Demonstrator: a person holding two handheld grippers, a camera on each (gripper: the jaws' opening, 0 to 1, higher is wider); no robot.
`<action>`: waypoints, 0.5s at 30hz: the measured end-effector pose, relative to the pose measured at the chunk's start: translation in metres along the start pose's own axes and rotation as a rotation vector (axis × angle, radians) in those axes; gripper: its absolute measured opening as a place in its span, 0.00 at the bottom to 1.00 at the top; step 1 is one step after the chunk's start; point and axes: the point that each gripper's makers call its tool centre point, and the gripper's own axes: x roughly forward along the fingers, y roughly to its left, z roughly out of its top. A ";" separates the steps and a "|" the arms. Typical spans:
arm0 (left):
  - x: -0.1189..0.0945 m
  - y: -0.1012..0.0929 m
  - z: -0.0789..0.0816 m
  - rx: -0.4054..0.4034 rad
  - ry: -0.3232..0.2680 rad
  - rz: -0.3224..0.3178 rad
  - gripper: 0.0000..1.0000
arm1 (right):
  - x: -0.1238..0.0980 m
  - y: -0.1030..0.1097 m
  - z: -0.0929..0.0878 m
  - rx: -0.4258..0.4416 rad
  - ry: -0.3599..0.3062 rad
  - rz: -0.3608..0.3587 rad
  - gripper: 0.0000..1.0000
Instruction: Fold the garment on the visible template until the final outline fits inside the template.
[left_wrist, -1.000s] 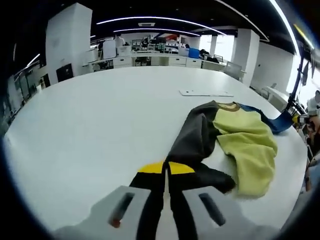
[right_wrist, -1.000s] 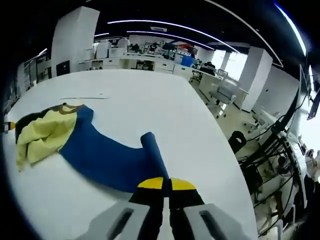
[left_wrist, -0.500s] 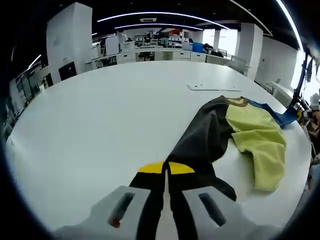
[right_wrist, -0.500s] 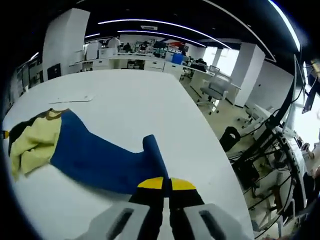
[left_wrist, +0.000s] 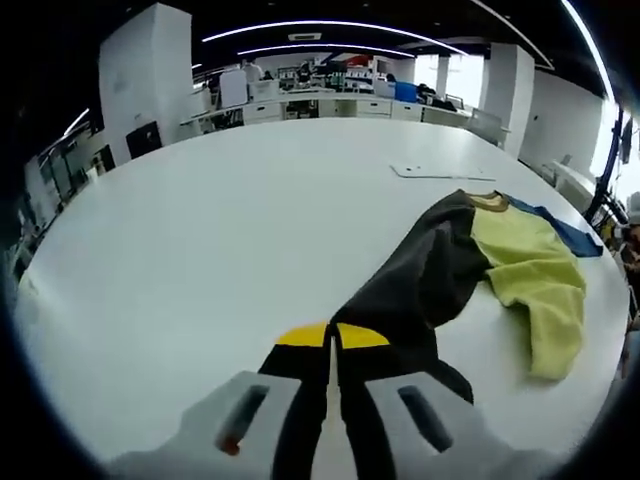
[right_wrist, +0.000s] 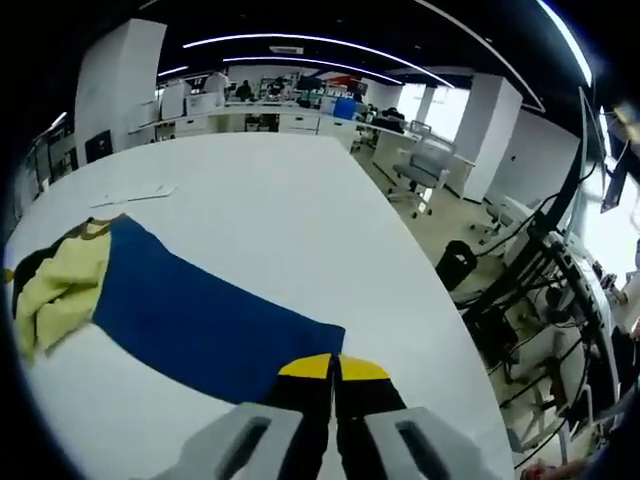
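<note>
Below: left gripper (left_wrist: 331, 338) pinches black sleeve of yellow, black and blue garment (left_wrist: 520, 262) | right gripper (right_wrist: 333, 368) pinches blue sleeve | white table (left_wrist: 220, 230)

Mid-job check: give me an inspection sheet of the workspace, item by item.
Surface: white table, mostly bare.
Job's things: garment stretched out flat, blue sleeve toward the right gripper, dark sleeve toward the left gripper, yellow part bunched mid-way. Thin flat white sheet beyond the collar; possibly the template.
Clutter: nothing seen.
Grippers: both shut on sleeve ends.
Cables: black bundle beside the table.
Surroundings: open office, chair.
</note>
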 end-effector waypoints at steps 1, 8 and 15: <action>0.000 0.000 0.000 0.015 0.000 0.002 0.00 | 0.000 0.004 -0.001 0.009 0.000 0.014 0.00; -0.006 -0.012 0.011 0.062 -0.041 -0.017 0.35 | -0.007 0.029 -0.001 0.029 -0.005 0.085 0.20; -0.017 -0.040 0.022 0.100 -0.104 -0.092 0.55 | -0.021 0.076 0.003 0.019 -0.018 0.223 0.52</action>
